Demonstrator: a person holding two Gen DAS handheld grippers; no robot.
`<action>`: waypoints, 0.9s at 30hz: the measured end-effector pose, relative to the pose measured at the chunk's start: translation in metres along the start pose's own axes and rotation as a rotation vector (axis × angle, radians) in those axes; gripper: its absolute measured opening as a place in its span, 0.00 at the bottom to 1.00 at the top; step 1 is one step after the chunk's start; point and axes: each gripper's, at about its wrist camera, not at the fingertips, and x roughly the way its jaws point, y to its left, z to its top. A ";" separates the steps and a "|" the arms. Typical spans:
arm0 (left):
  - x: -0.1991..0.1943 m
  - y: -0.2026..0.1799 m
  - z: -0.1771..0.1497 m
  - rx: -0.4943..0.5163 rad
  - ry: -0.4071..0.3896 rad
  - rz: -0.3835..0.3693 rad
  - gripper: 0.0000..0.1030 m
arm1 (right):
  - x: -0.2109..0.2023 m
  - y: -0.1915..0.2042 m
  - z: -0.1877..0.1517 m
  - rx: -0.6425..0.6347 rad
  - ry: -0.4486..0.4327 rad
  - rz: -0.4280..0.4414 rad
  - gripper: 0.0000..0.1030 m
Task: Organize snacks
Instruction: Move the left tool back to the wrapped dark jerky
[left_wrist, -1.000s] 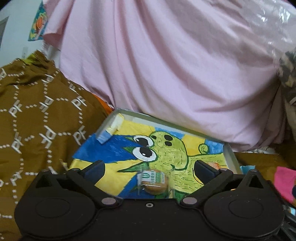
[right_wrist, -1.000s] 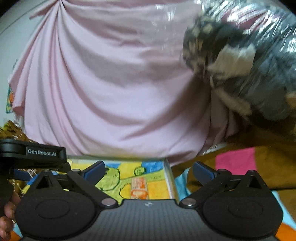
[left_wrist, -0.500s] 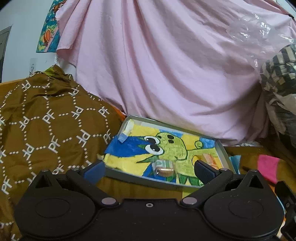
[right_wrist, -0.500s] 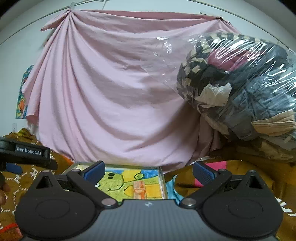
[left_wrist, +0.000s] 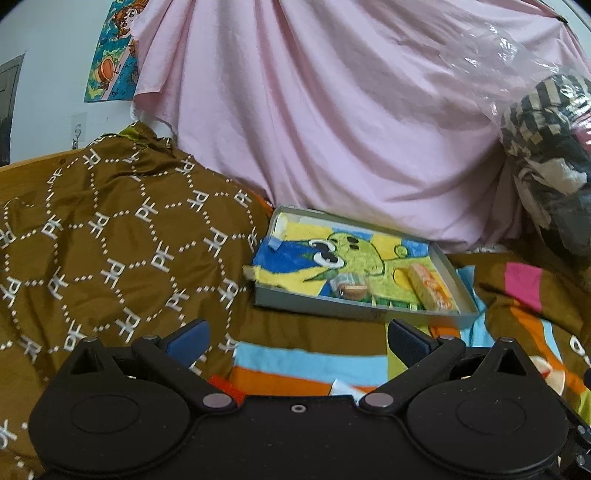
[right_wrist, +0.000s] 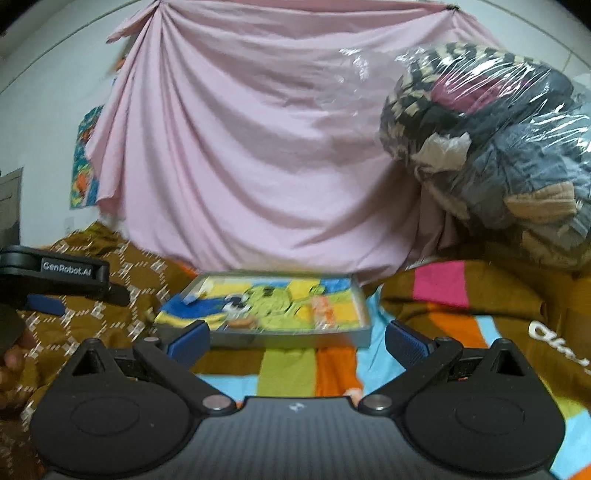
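Pulling back from the tray (left_wrist: 362, 312), both tongs now sit well clear of it, where a second ago they hung right over its painted floor; the tray looks smaller and farther off in both views, and a strip of striped blanket (left_wrist: 306, 365) now shows between it and the tools. The left tongs (left_wrist: 295, 338) stand spread wide with nothing between the two blue-padded fingers, and the right tongs (right_wrist: 297, 338) are likewise agape and empty, just as in the earlier frames. Two snacks lie in the one tray: a round wrapped cake (left_wrist: 351, 290) near the front wall at the middle, and a long orange-wrapped bar (left_wrist: 428, 290) toward the right-hand side, lying lengthwise front to back. Both lie where they did a second ago, apart from one another. In the right wrist view the same two show, blurred: the round one (right_wrist: 240, 322) and the bar (right_wrist: 322, 312). The tray's floor bears a green cartoon creature on blue and yellow. The tray rests on a bed, partly on the striped blanket and just beside a brown patterned cloth (left_wrist: 110, 236) to the left. One pink sheet (left_wrist: 332, 110) hangs behind, one poster (left_wrist: 112, 55) on the wall, and one clear plastic bag of clothes (right_wrist: 491, 147) sits at the right. The left tool's body (right_wrist: 55, 271) and part of a hand (right_wrist: 11, 363) show at the right view's left edge.
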 end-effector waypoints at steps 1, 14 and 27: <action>-0.003 0.001 -0.004 0.007 0.005 -0.002 0.99 | -0.003 0.002 -0.002 0.002 0.012 0.004 1.00; -0.016 0.001 -0.061 0.143 0.123 -0.054 0.99 | -0.006 0.017 -0.031 -0.053 0.298 -0.019 1.00; 0.003 0.004 -0.091 0.244 0.252 -0.101 0.99 | 0.022 0.005 -0.044 0.034 0.505 0.048 1.00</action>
